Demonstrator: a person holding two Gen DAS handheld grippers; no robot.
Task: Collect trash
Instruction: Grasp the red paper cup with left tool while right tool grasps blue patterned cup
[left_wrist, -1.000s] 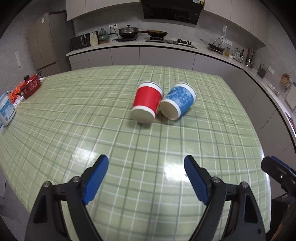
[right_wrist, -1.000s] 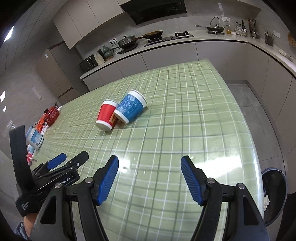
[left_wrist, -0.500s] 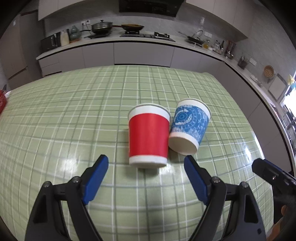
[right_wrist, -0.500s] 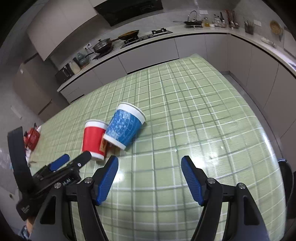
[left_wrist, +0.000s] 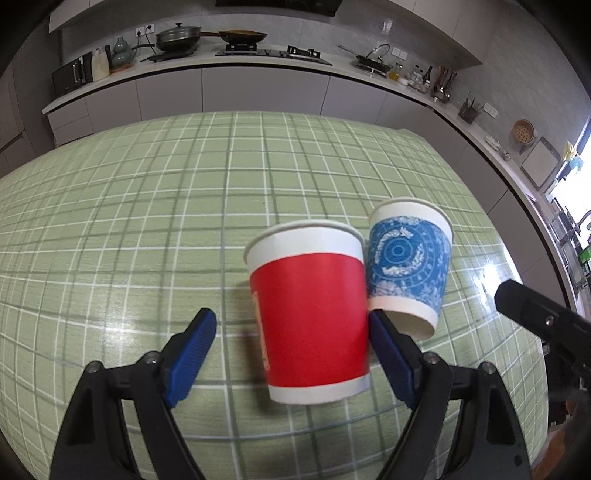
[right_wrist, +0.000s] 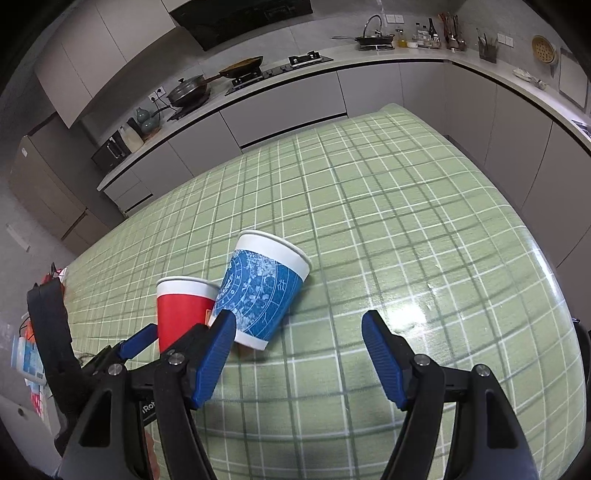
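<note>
A red paper cup (left_wrist: 312, 321) and a blue patterned paper cup (left_wrist: 408, 273) lie on their sides, touching, on the green checked table (left_wrist: 147, 221). My left gripper (left_wrist: 291, 339) is open, its blue pads on either side of the red cup; the right pad is close to it, the left pad apart. In the right wrist view my right gripper (right_wrist: 299, 339) is open, just right of the blue cup (right_wrist: 264, 291), its left pad close to the cup's base. The red cup (right_wrist: 181, 314) lies behind that finger.
The table's right edge (right_wrist: 554, 266) drops to the floor. Red and white items (right_wrist: 26, 354) sit at the table's far left. Kitchen counters with pans (left_wrist: 177, 37) line the back and right walls.
Both grippers have moved forward to the cups. The left one now straddles the red cup; the right one has come up beside the blue cup. The cups have not moved.
</note>
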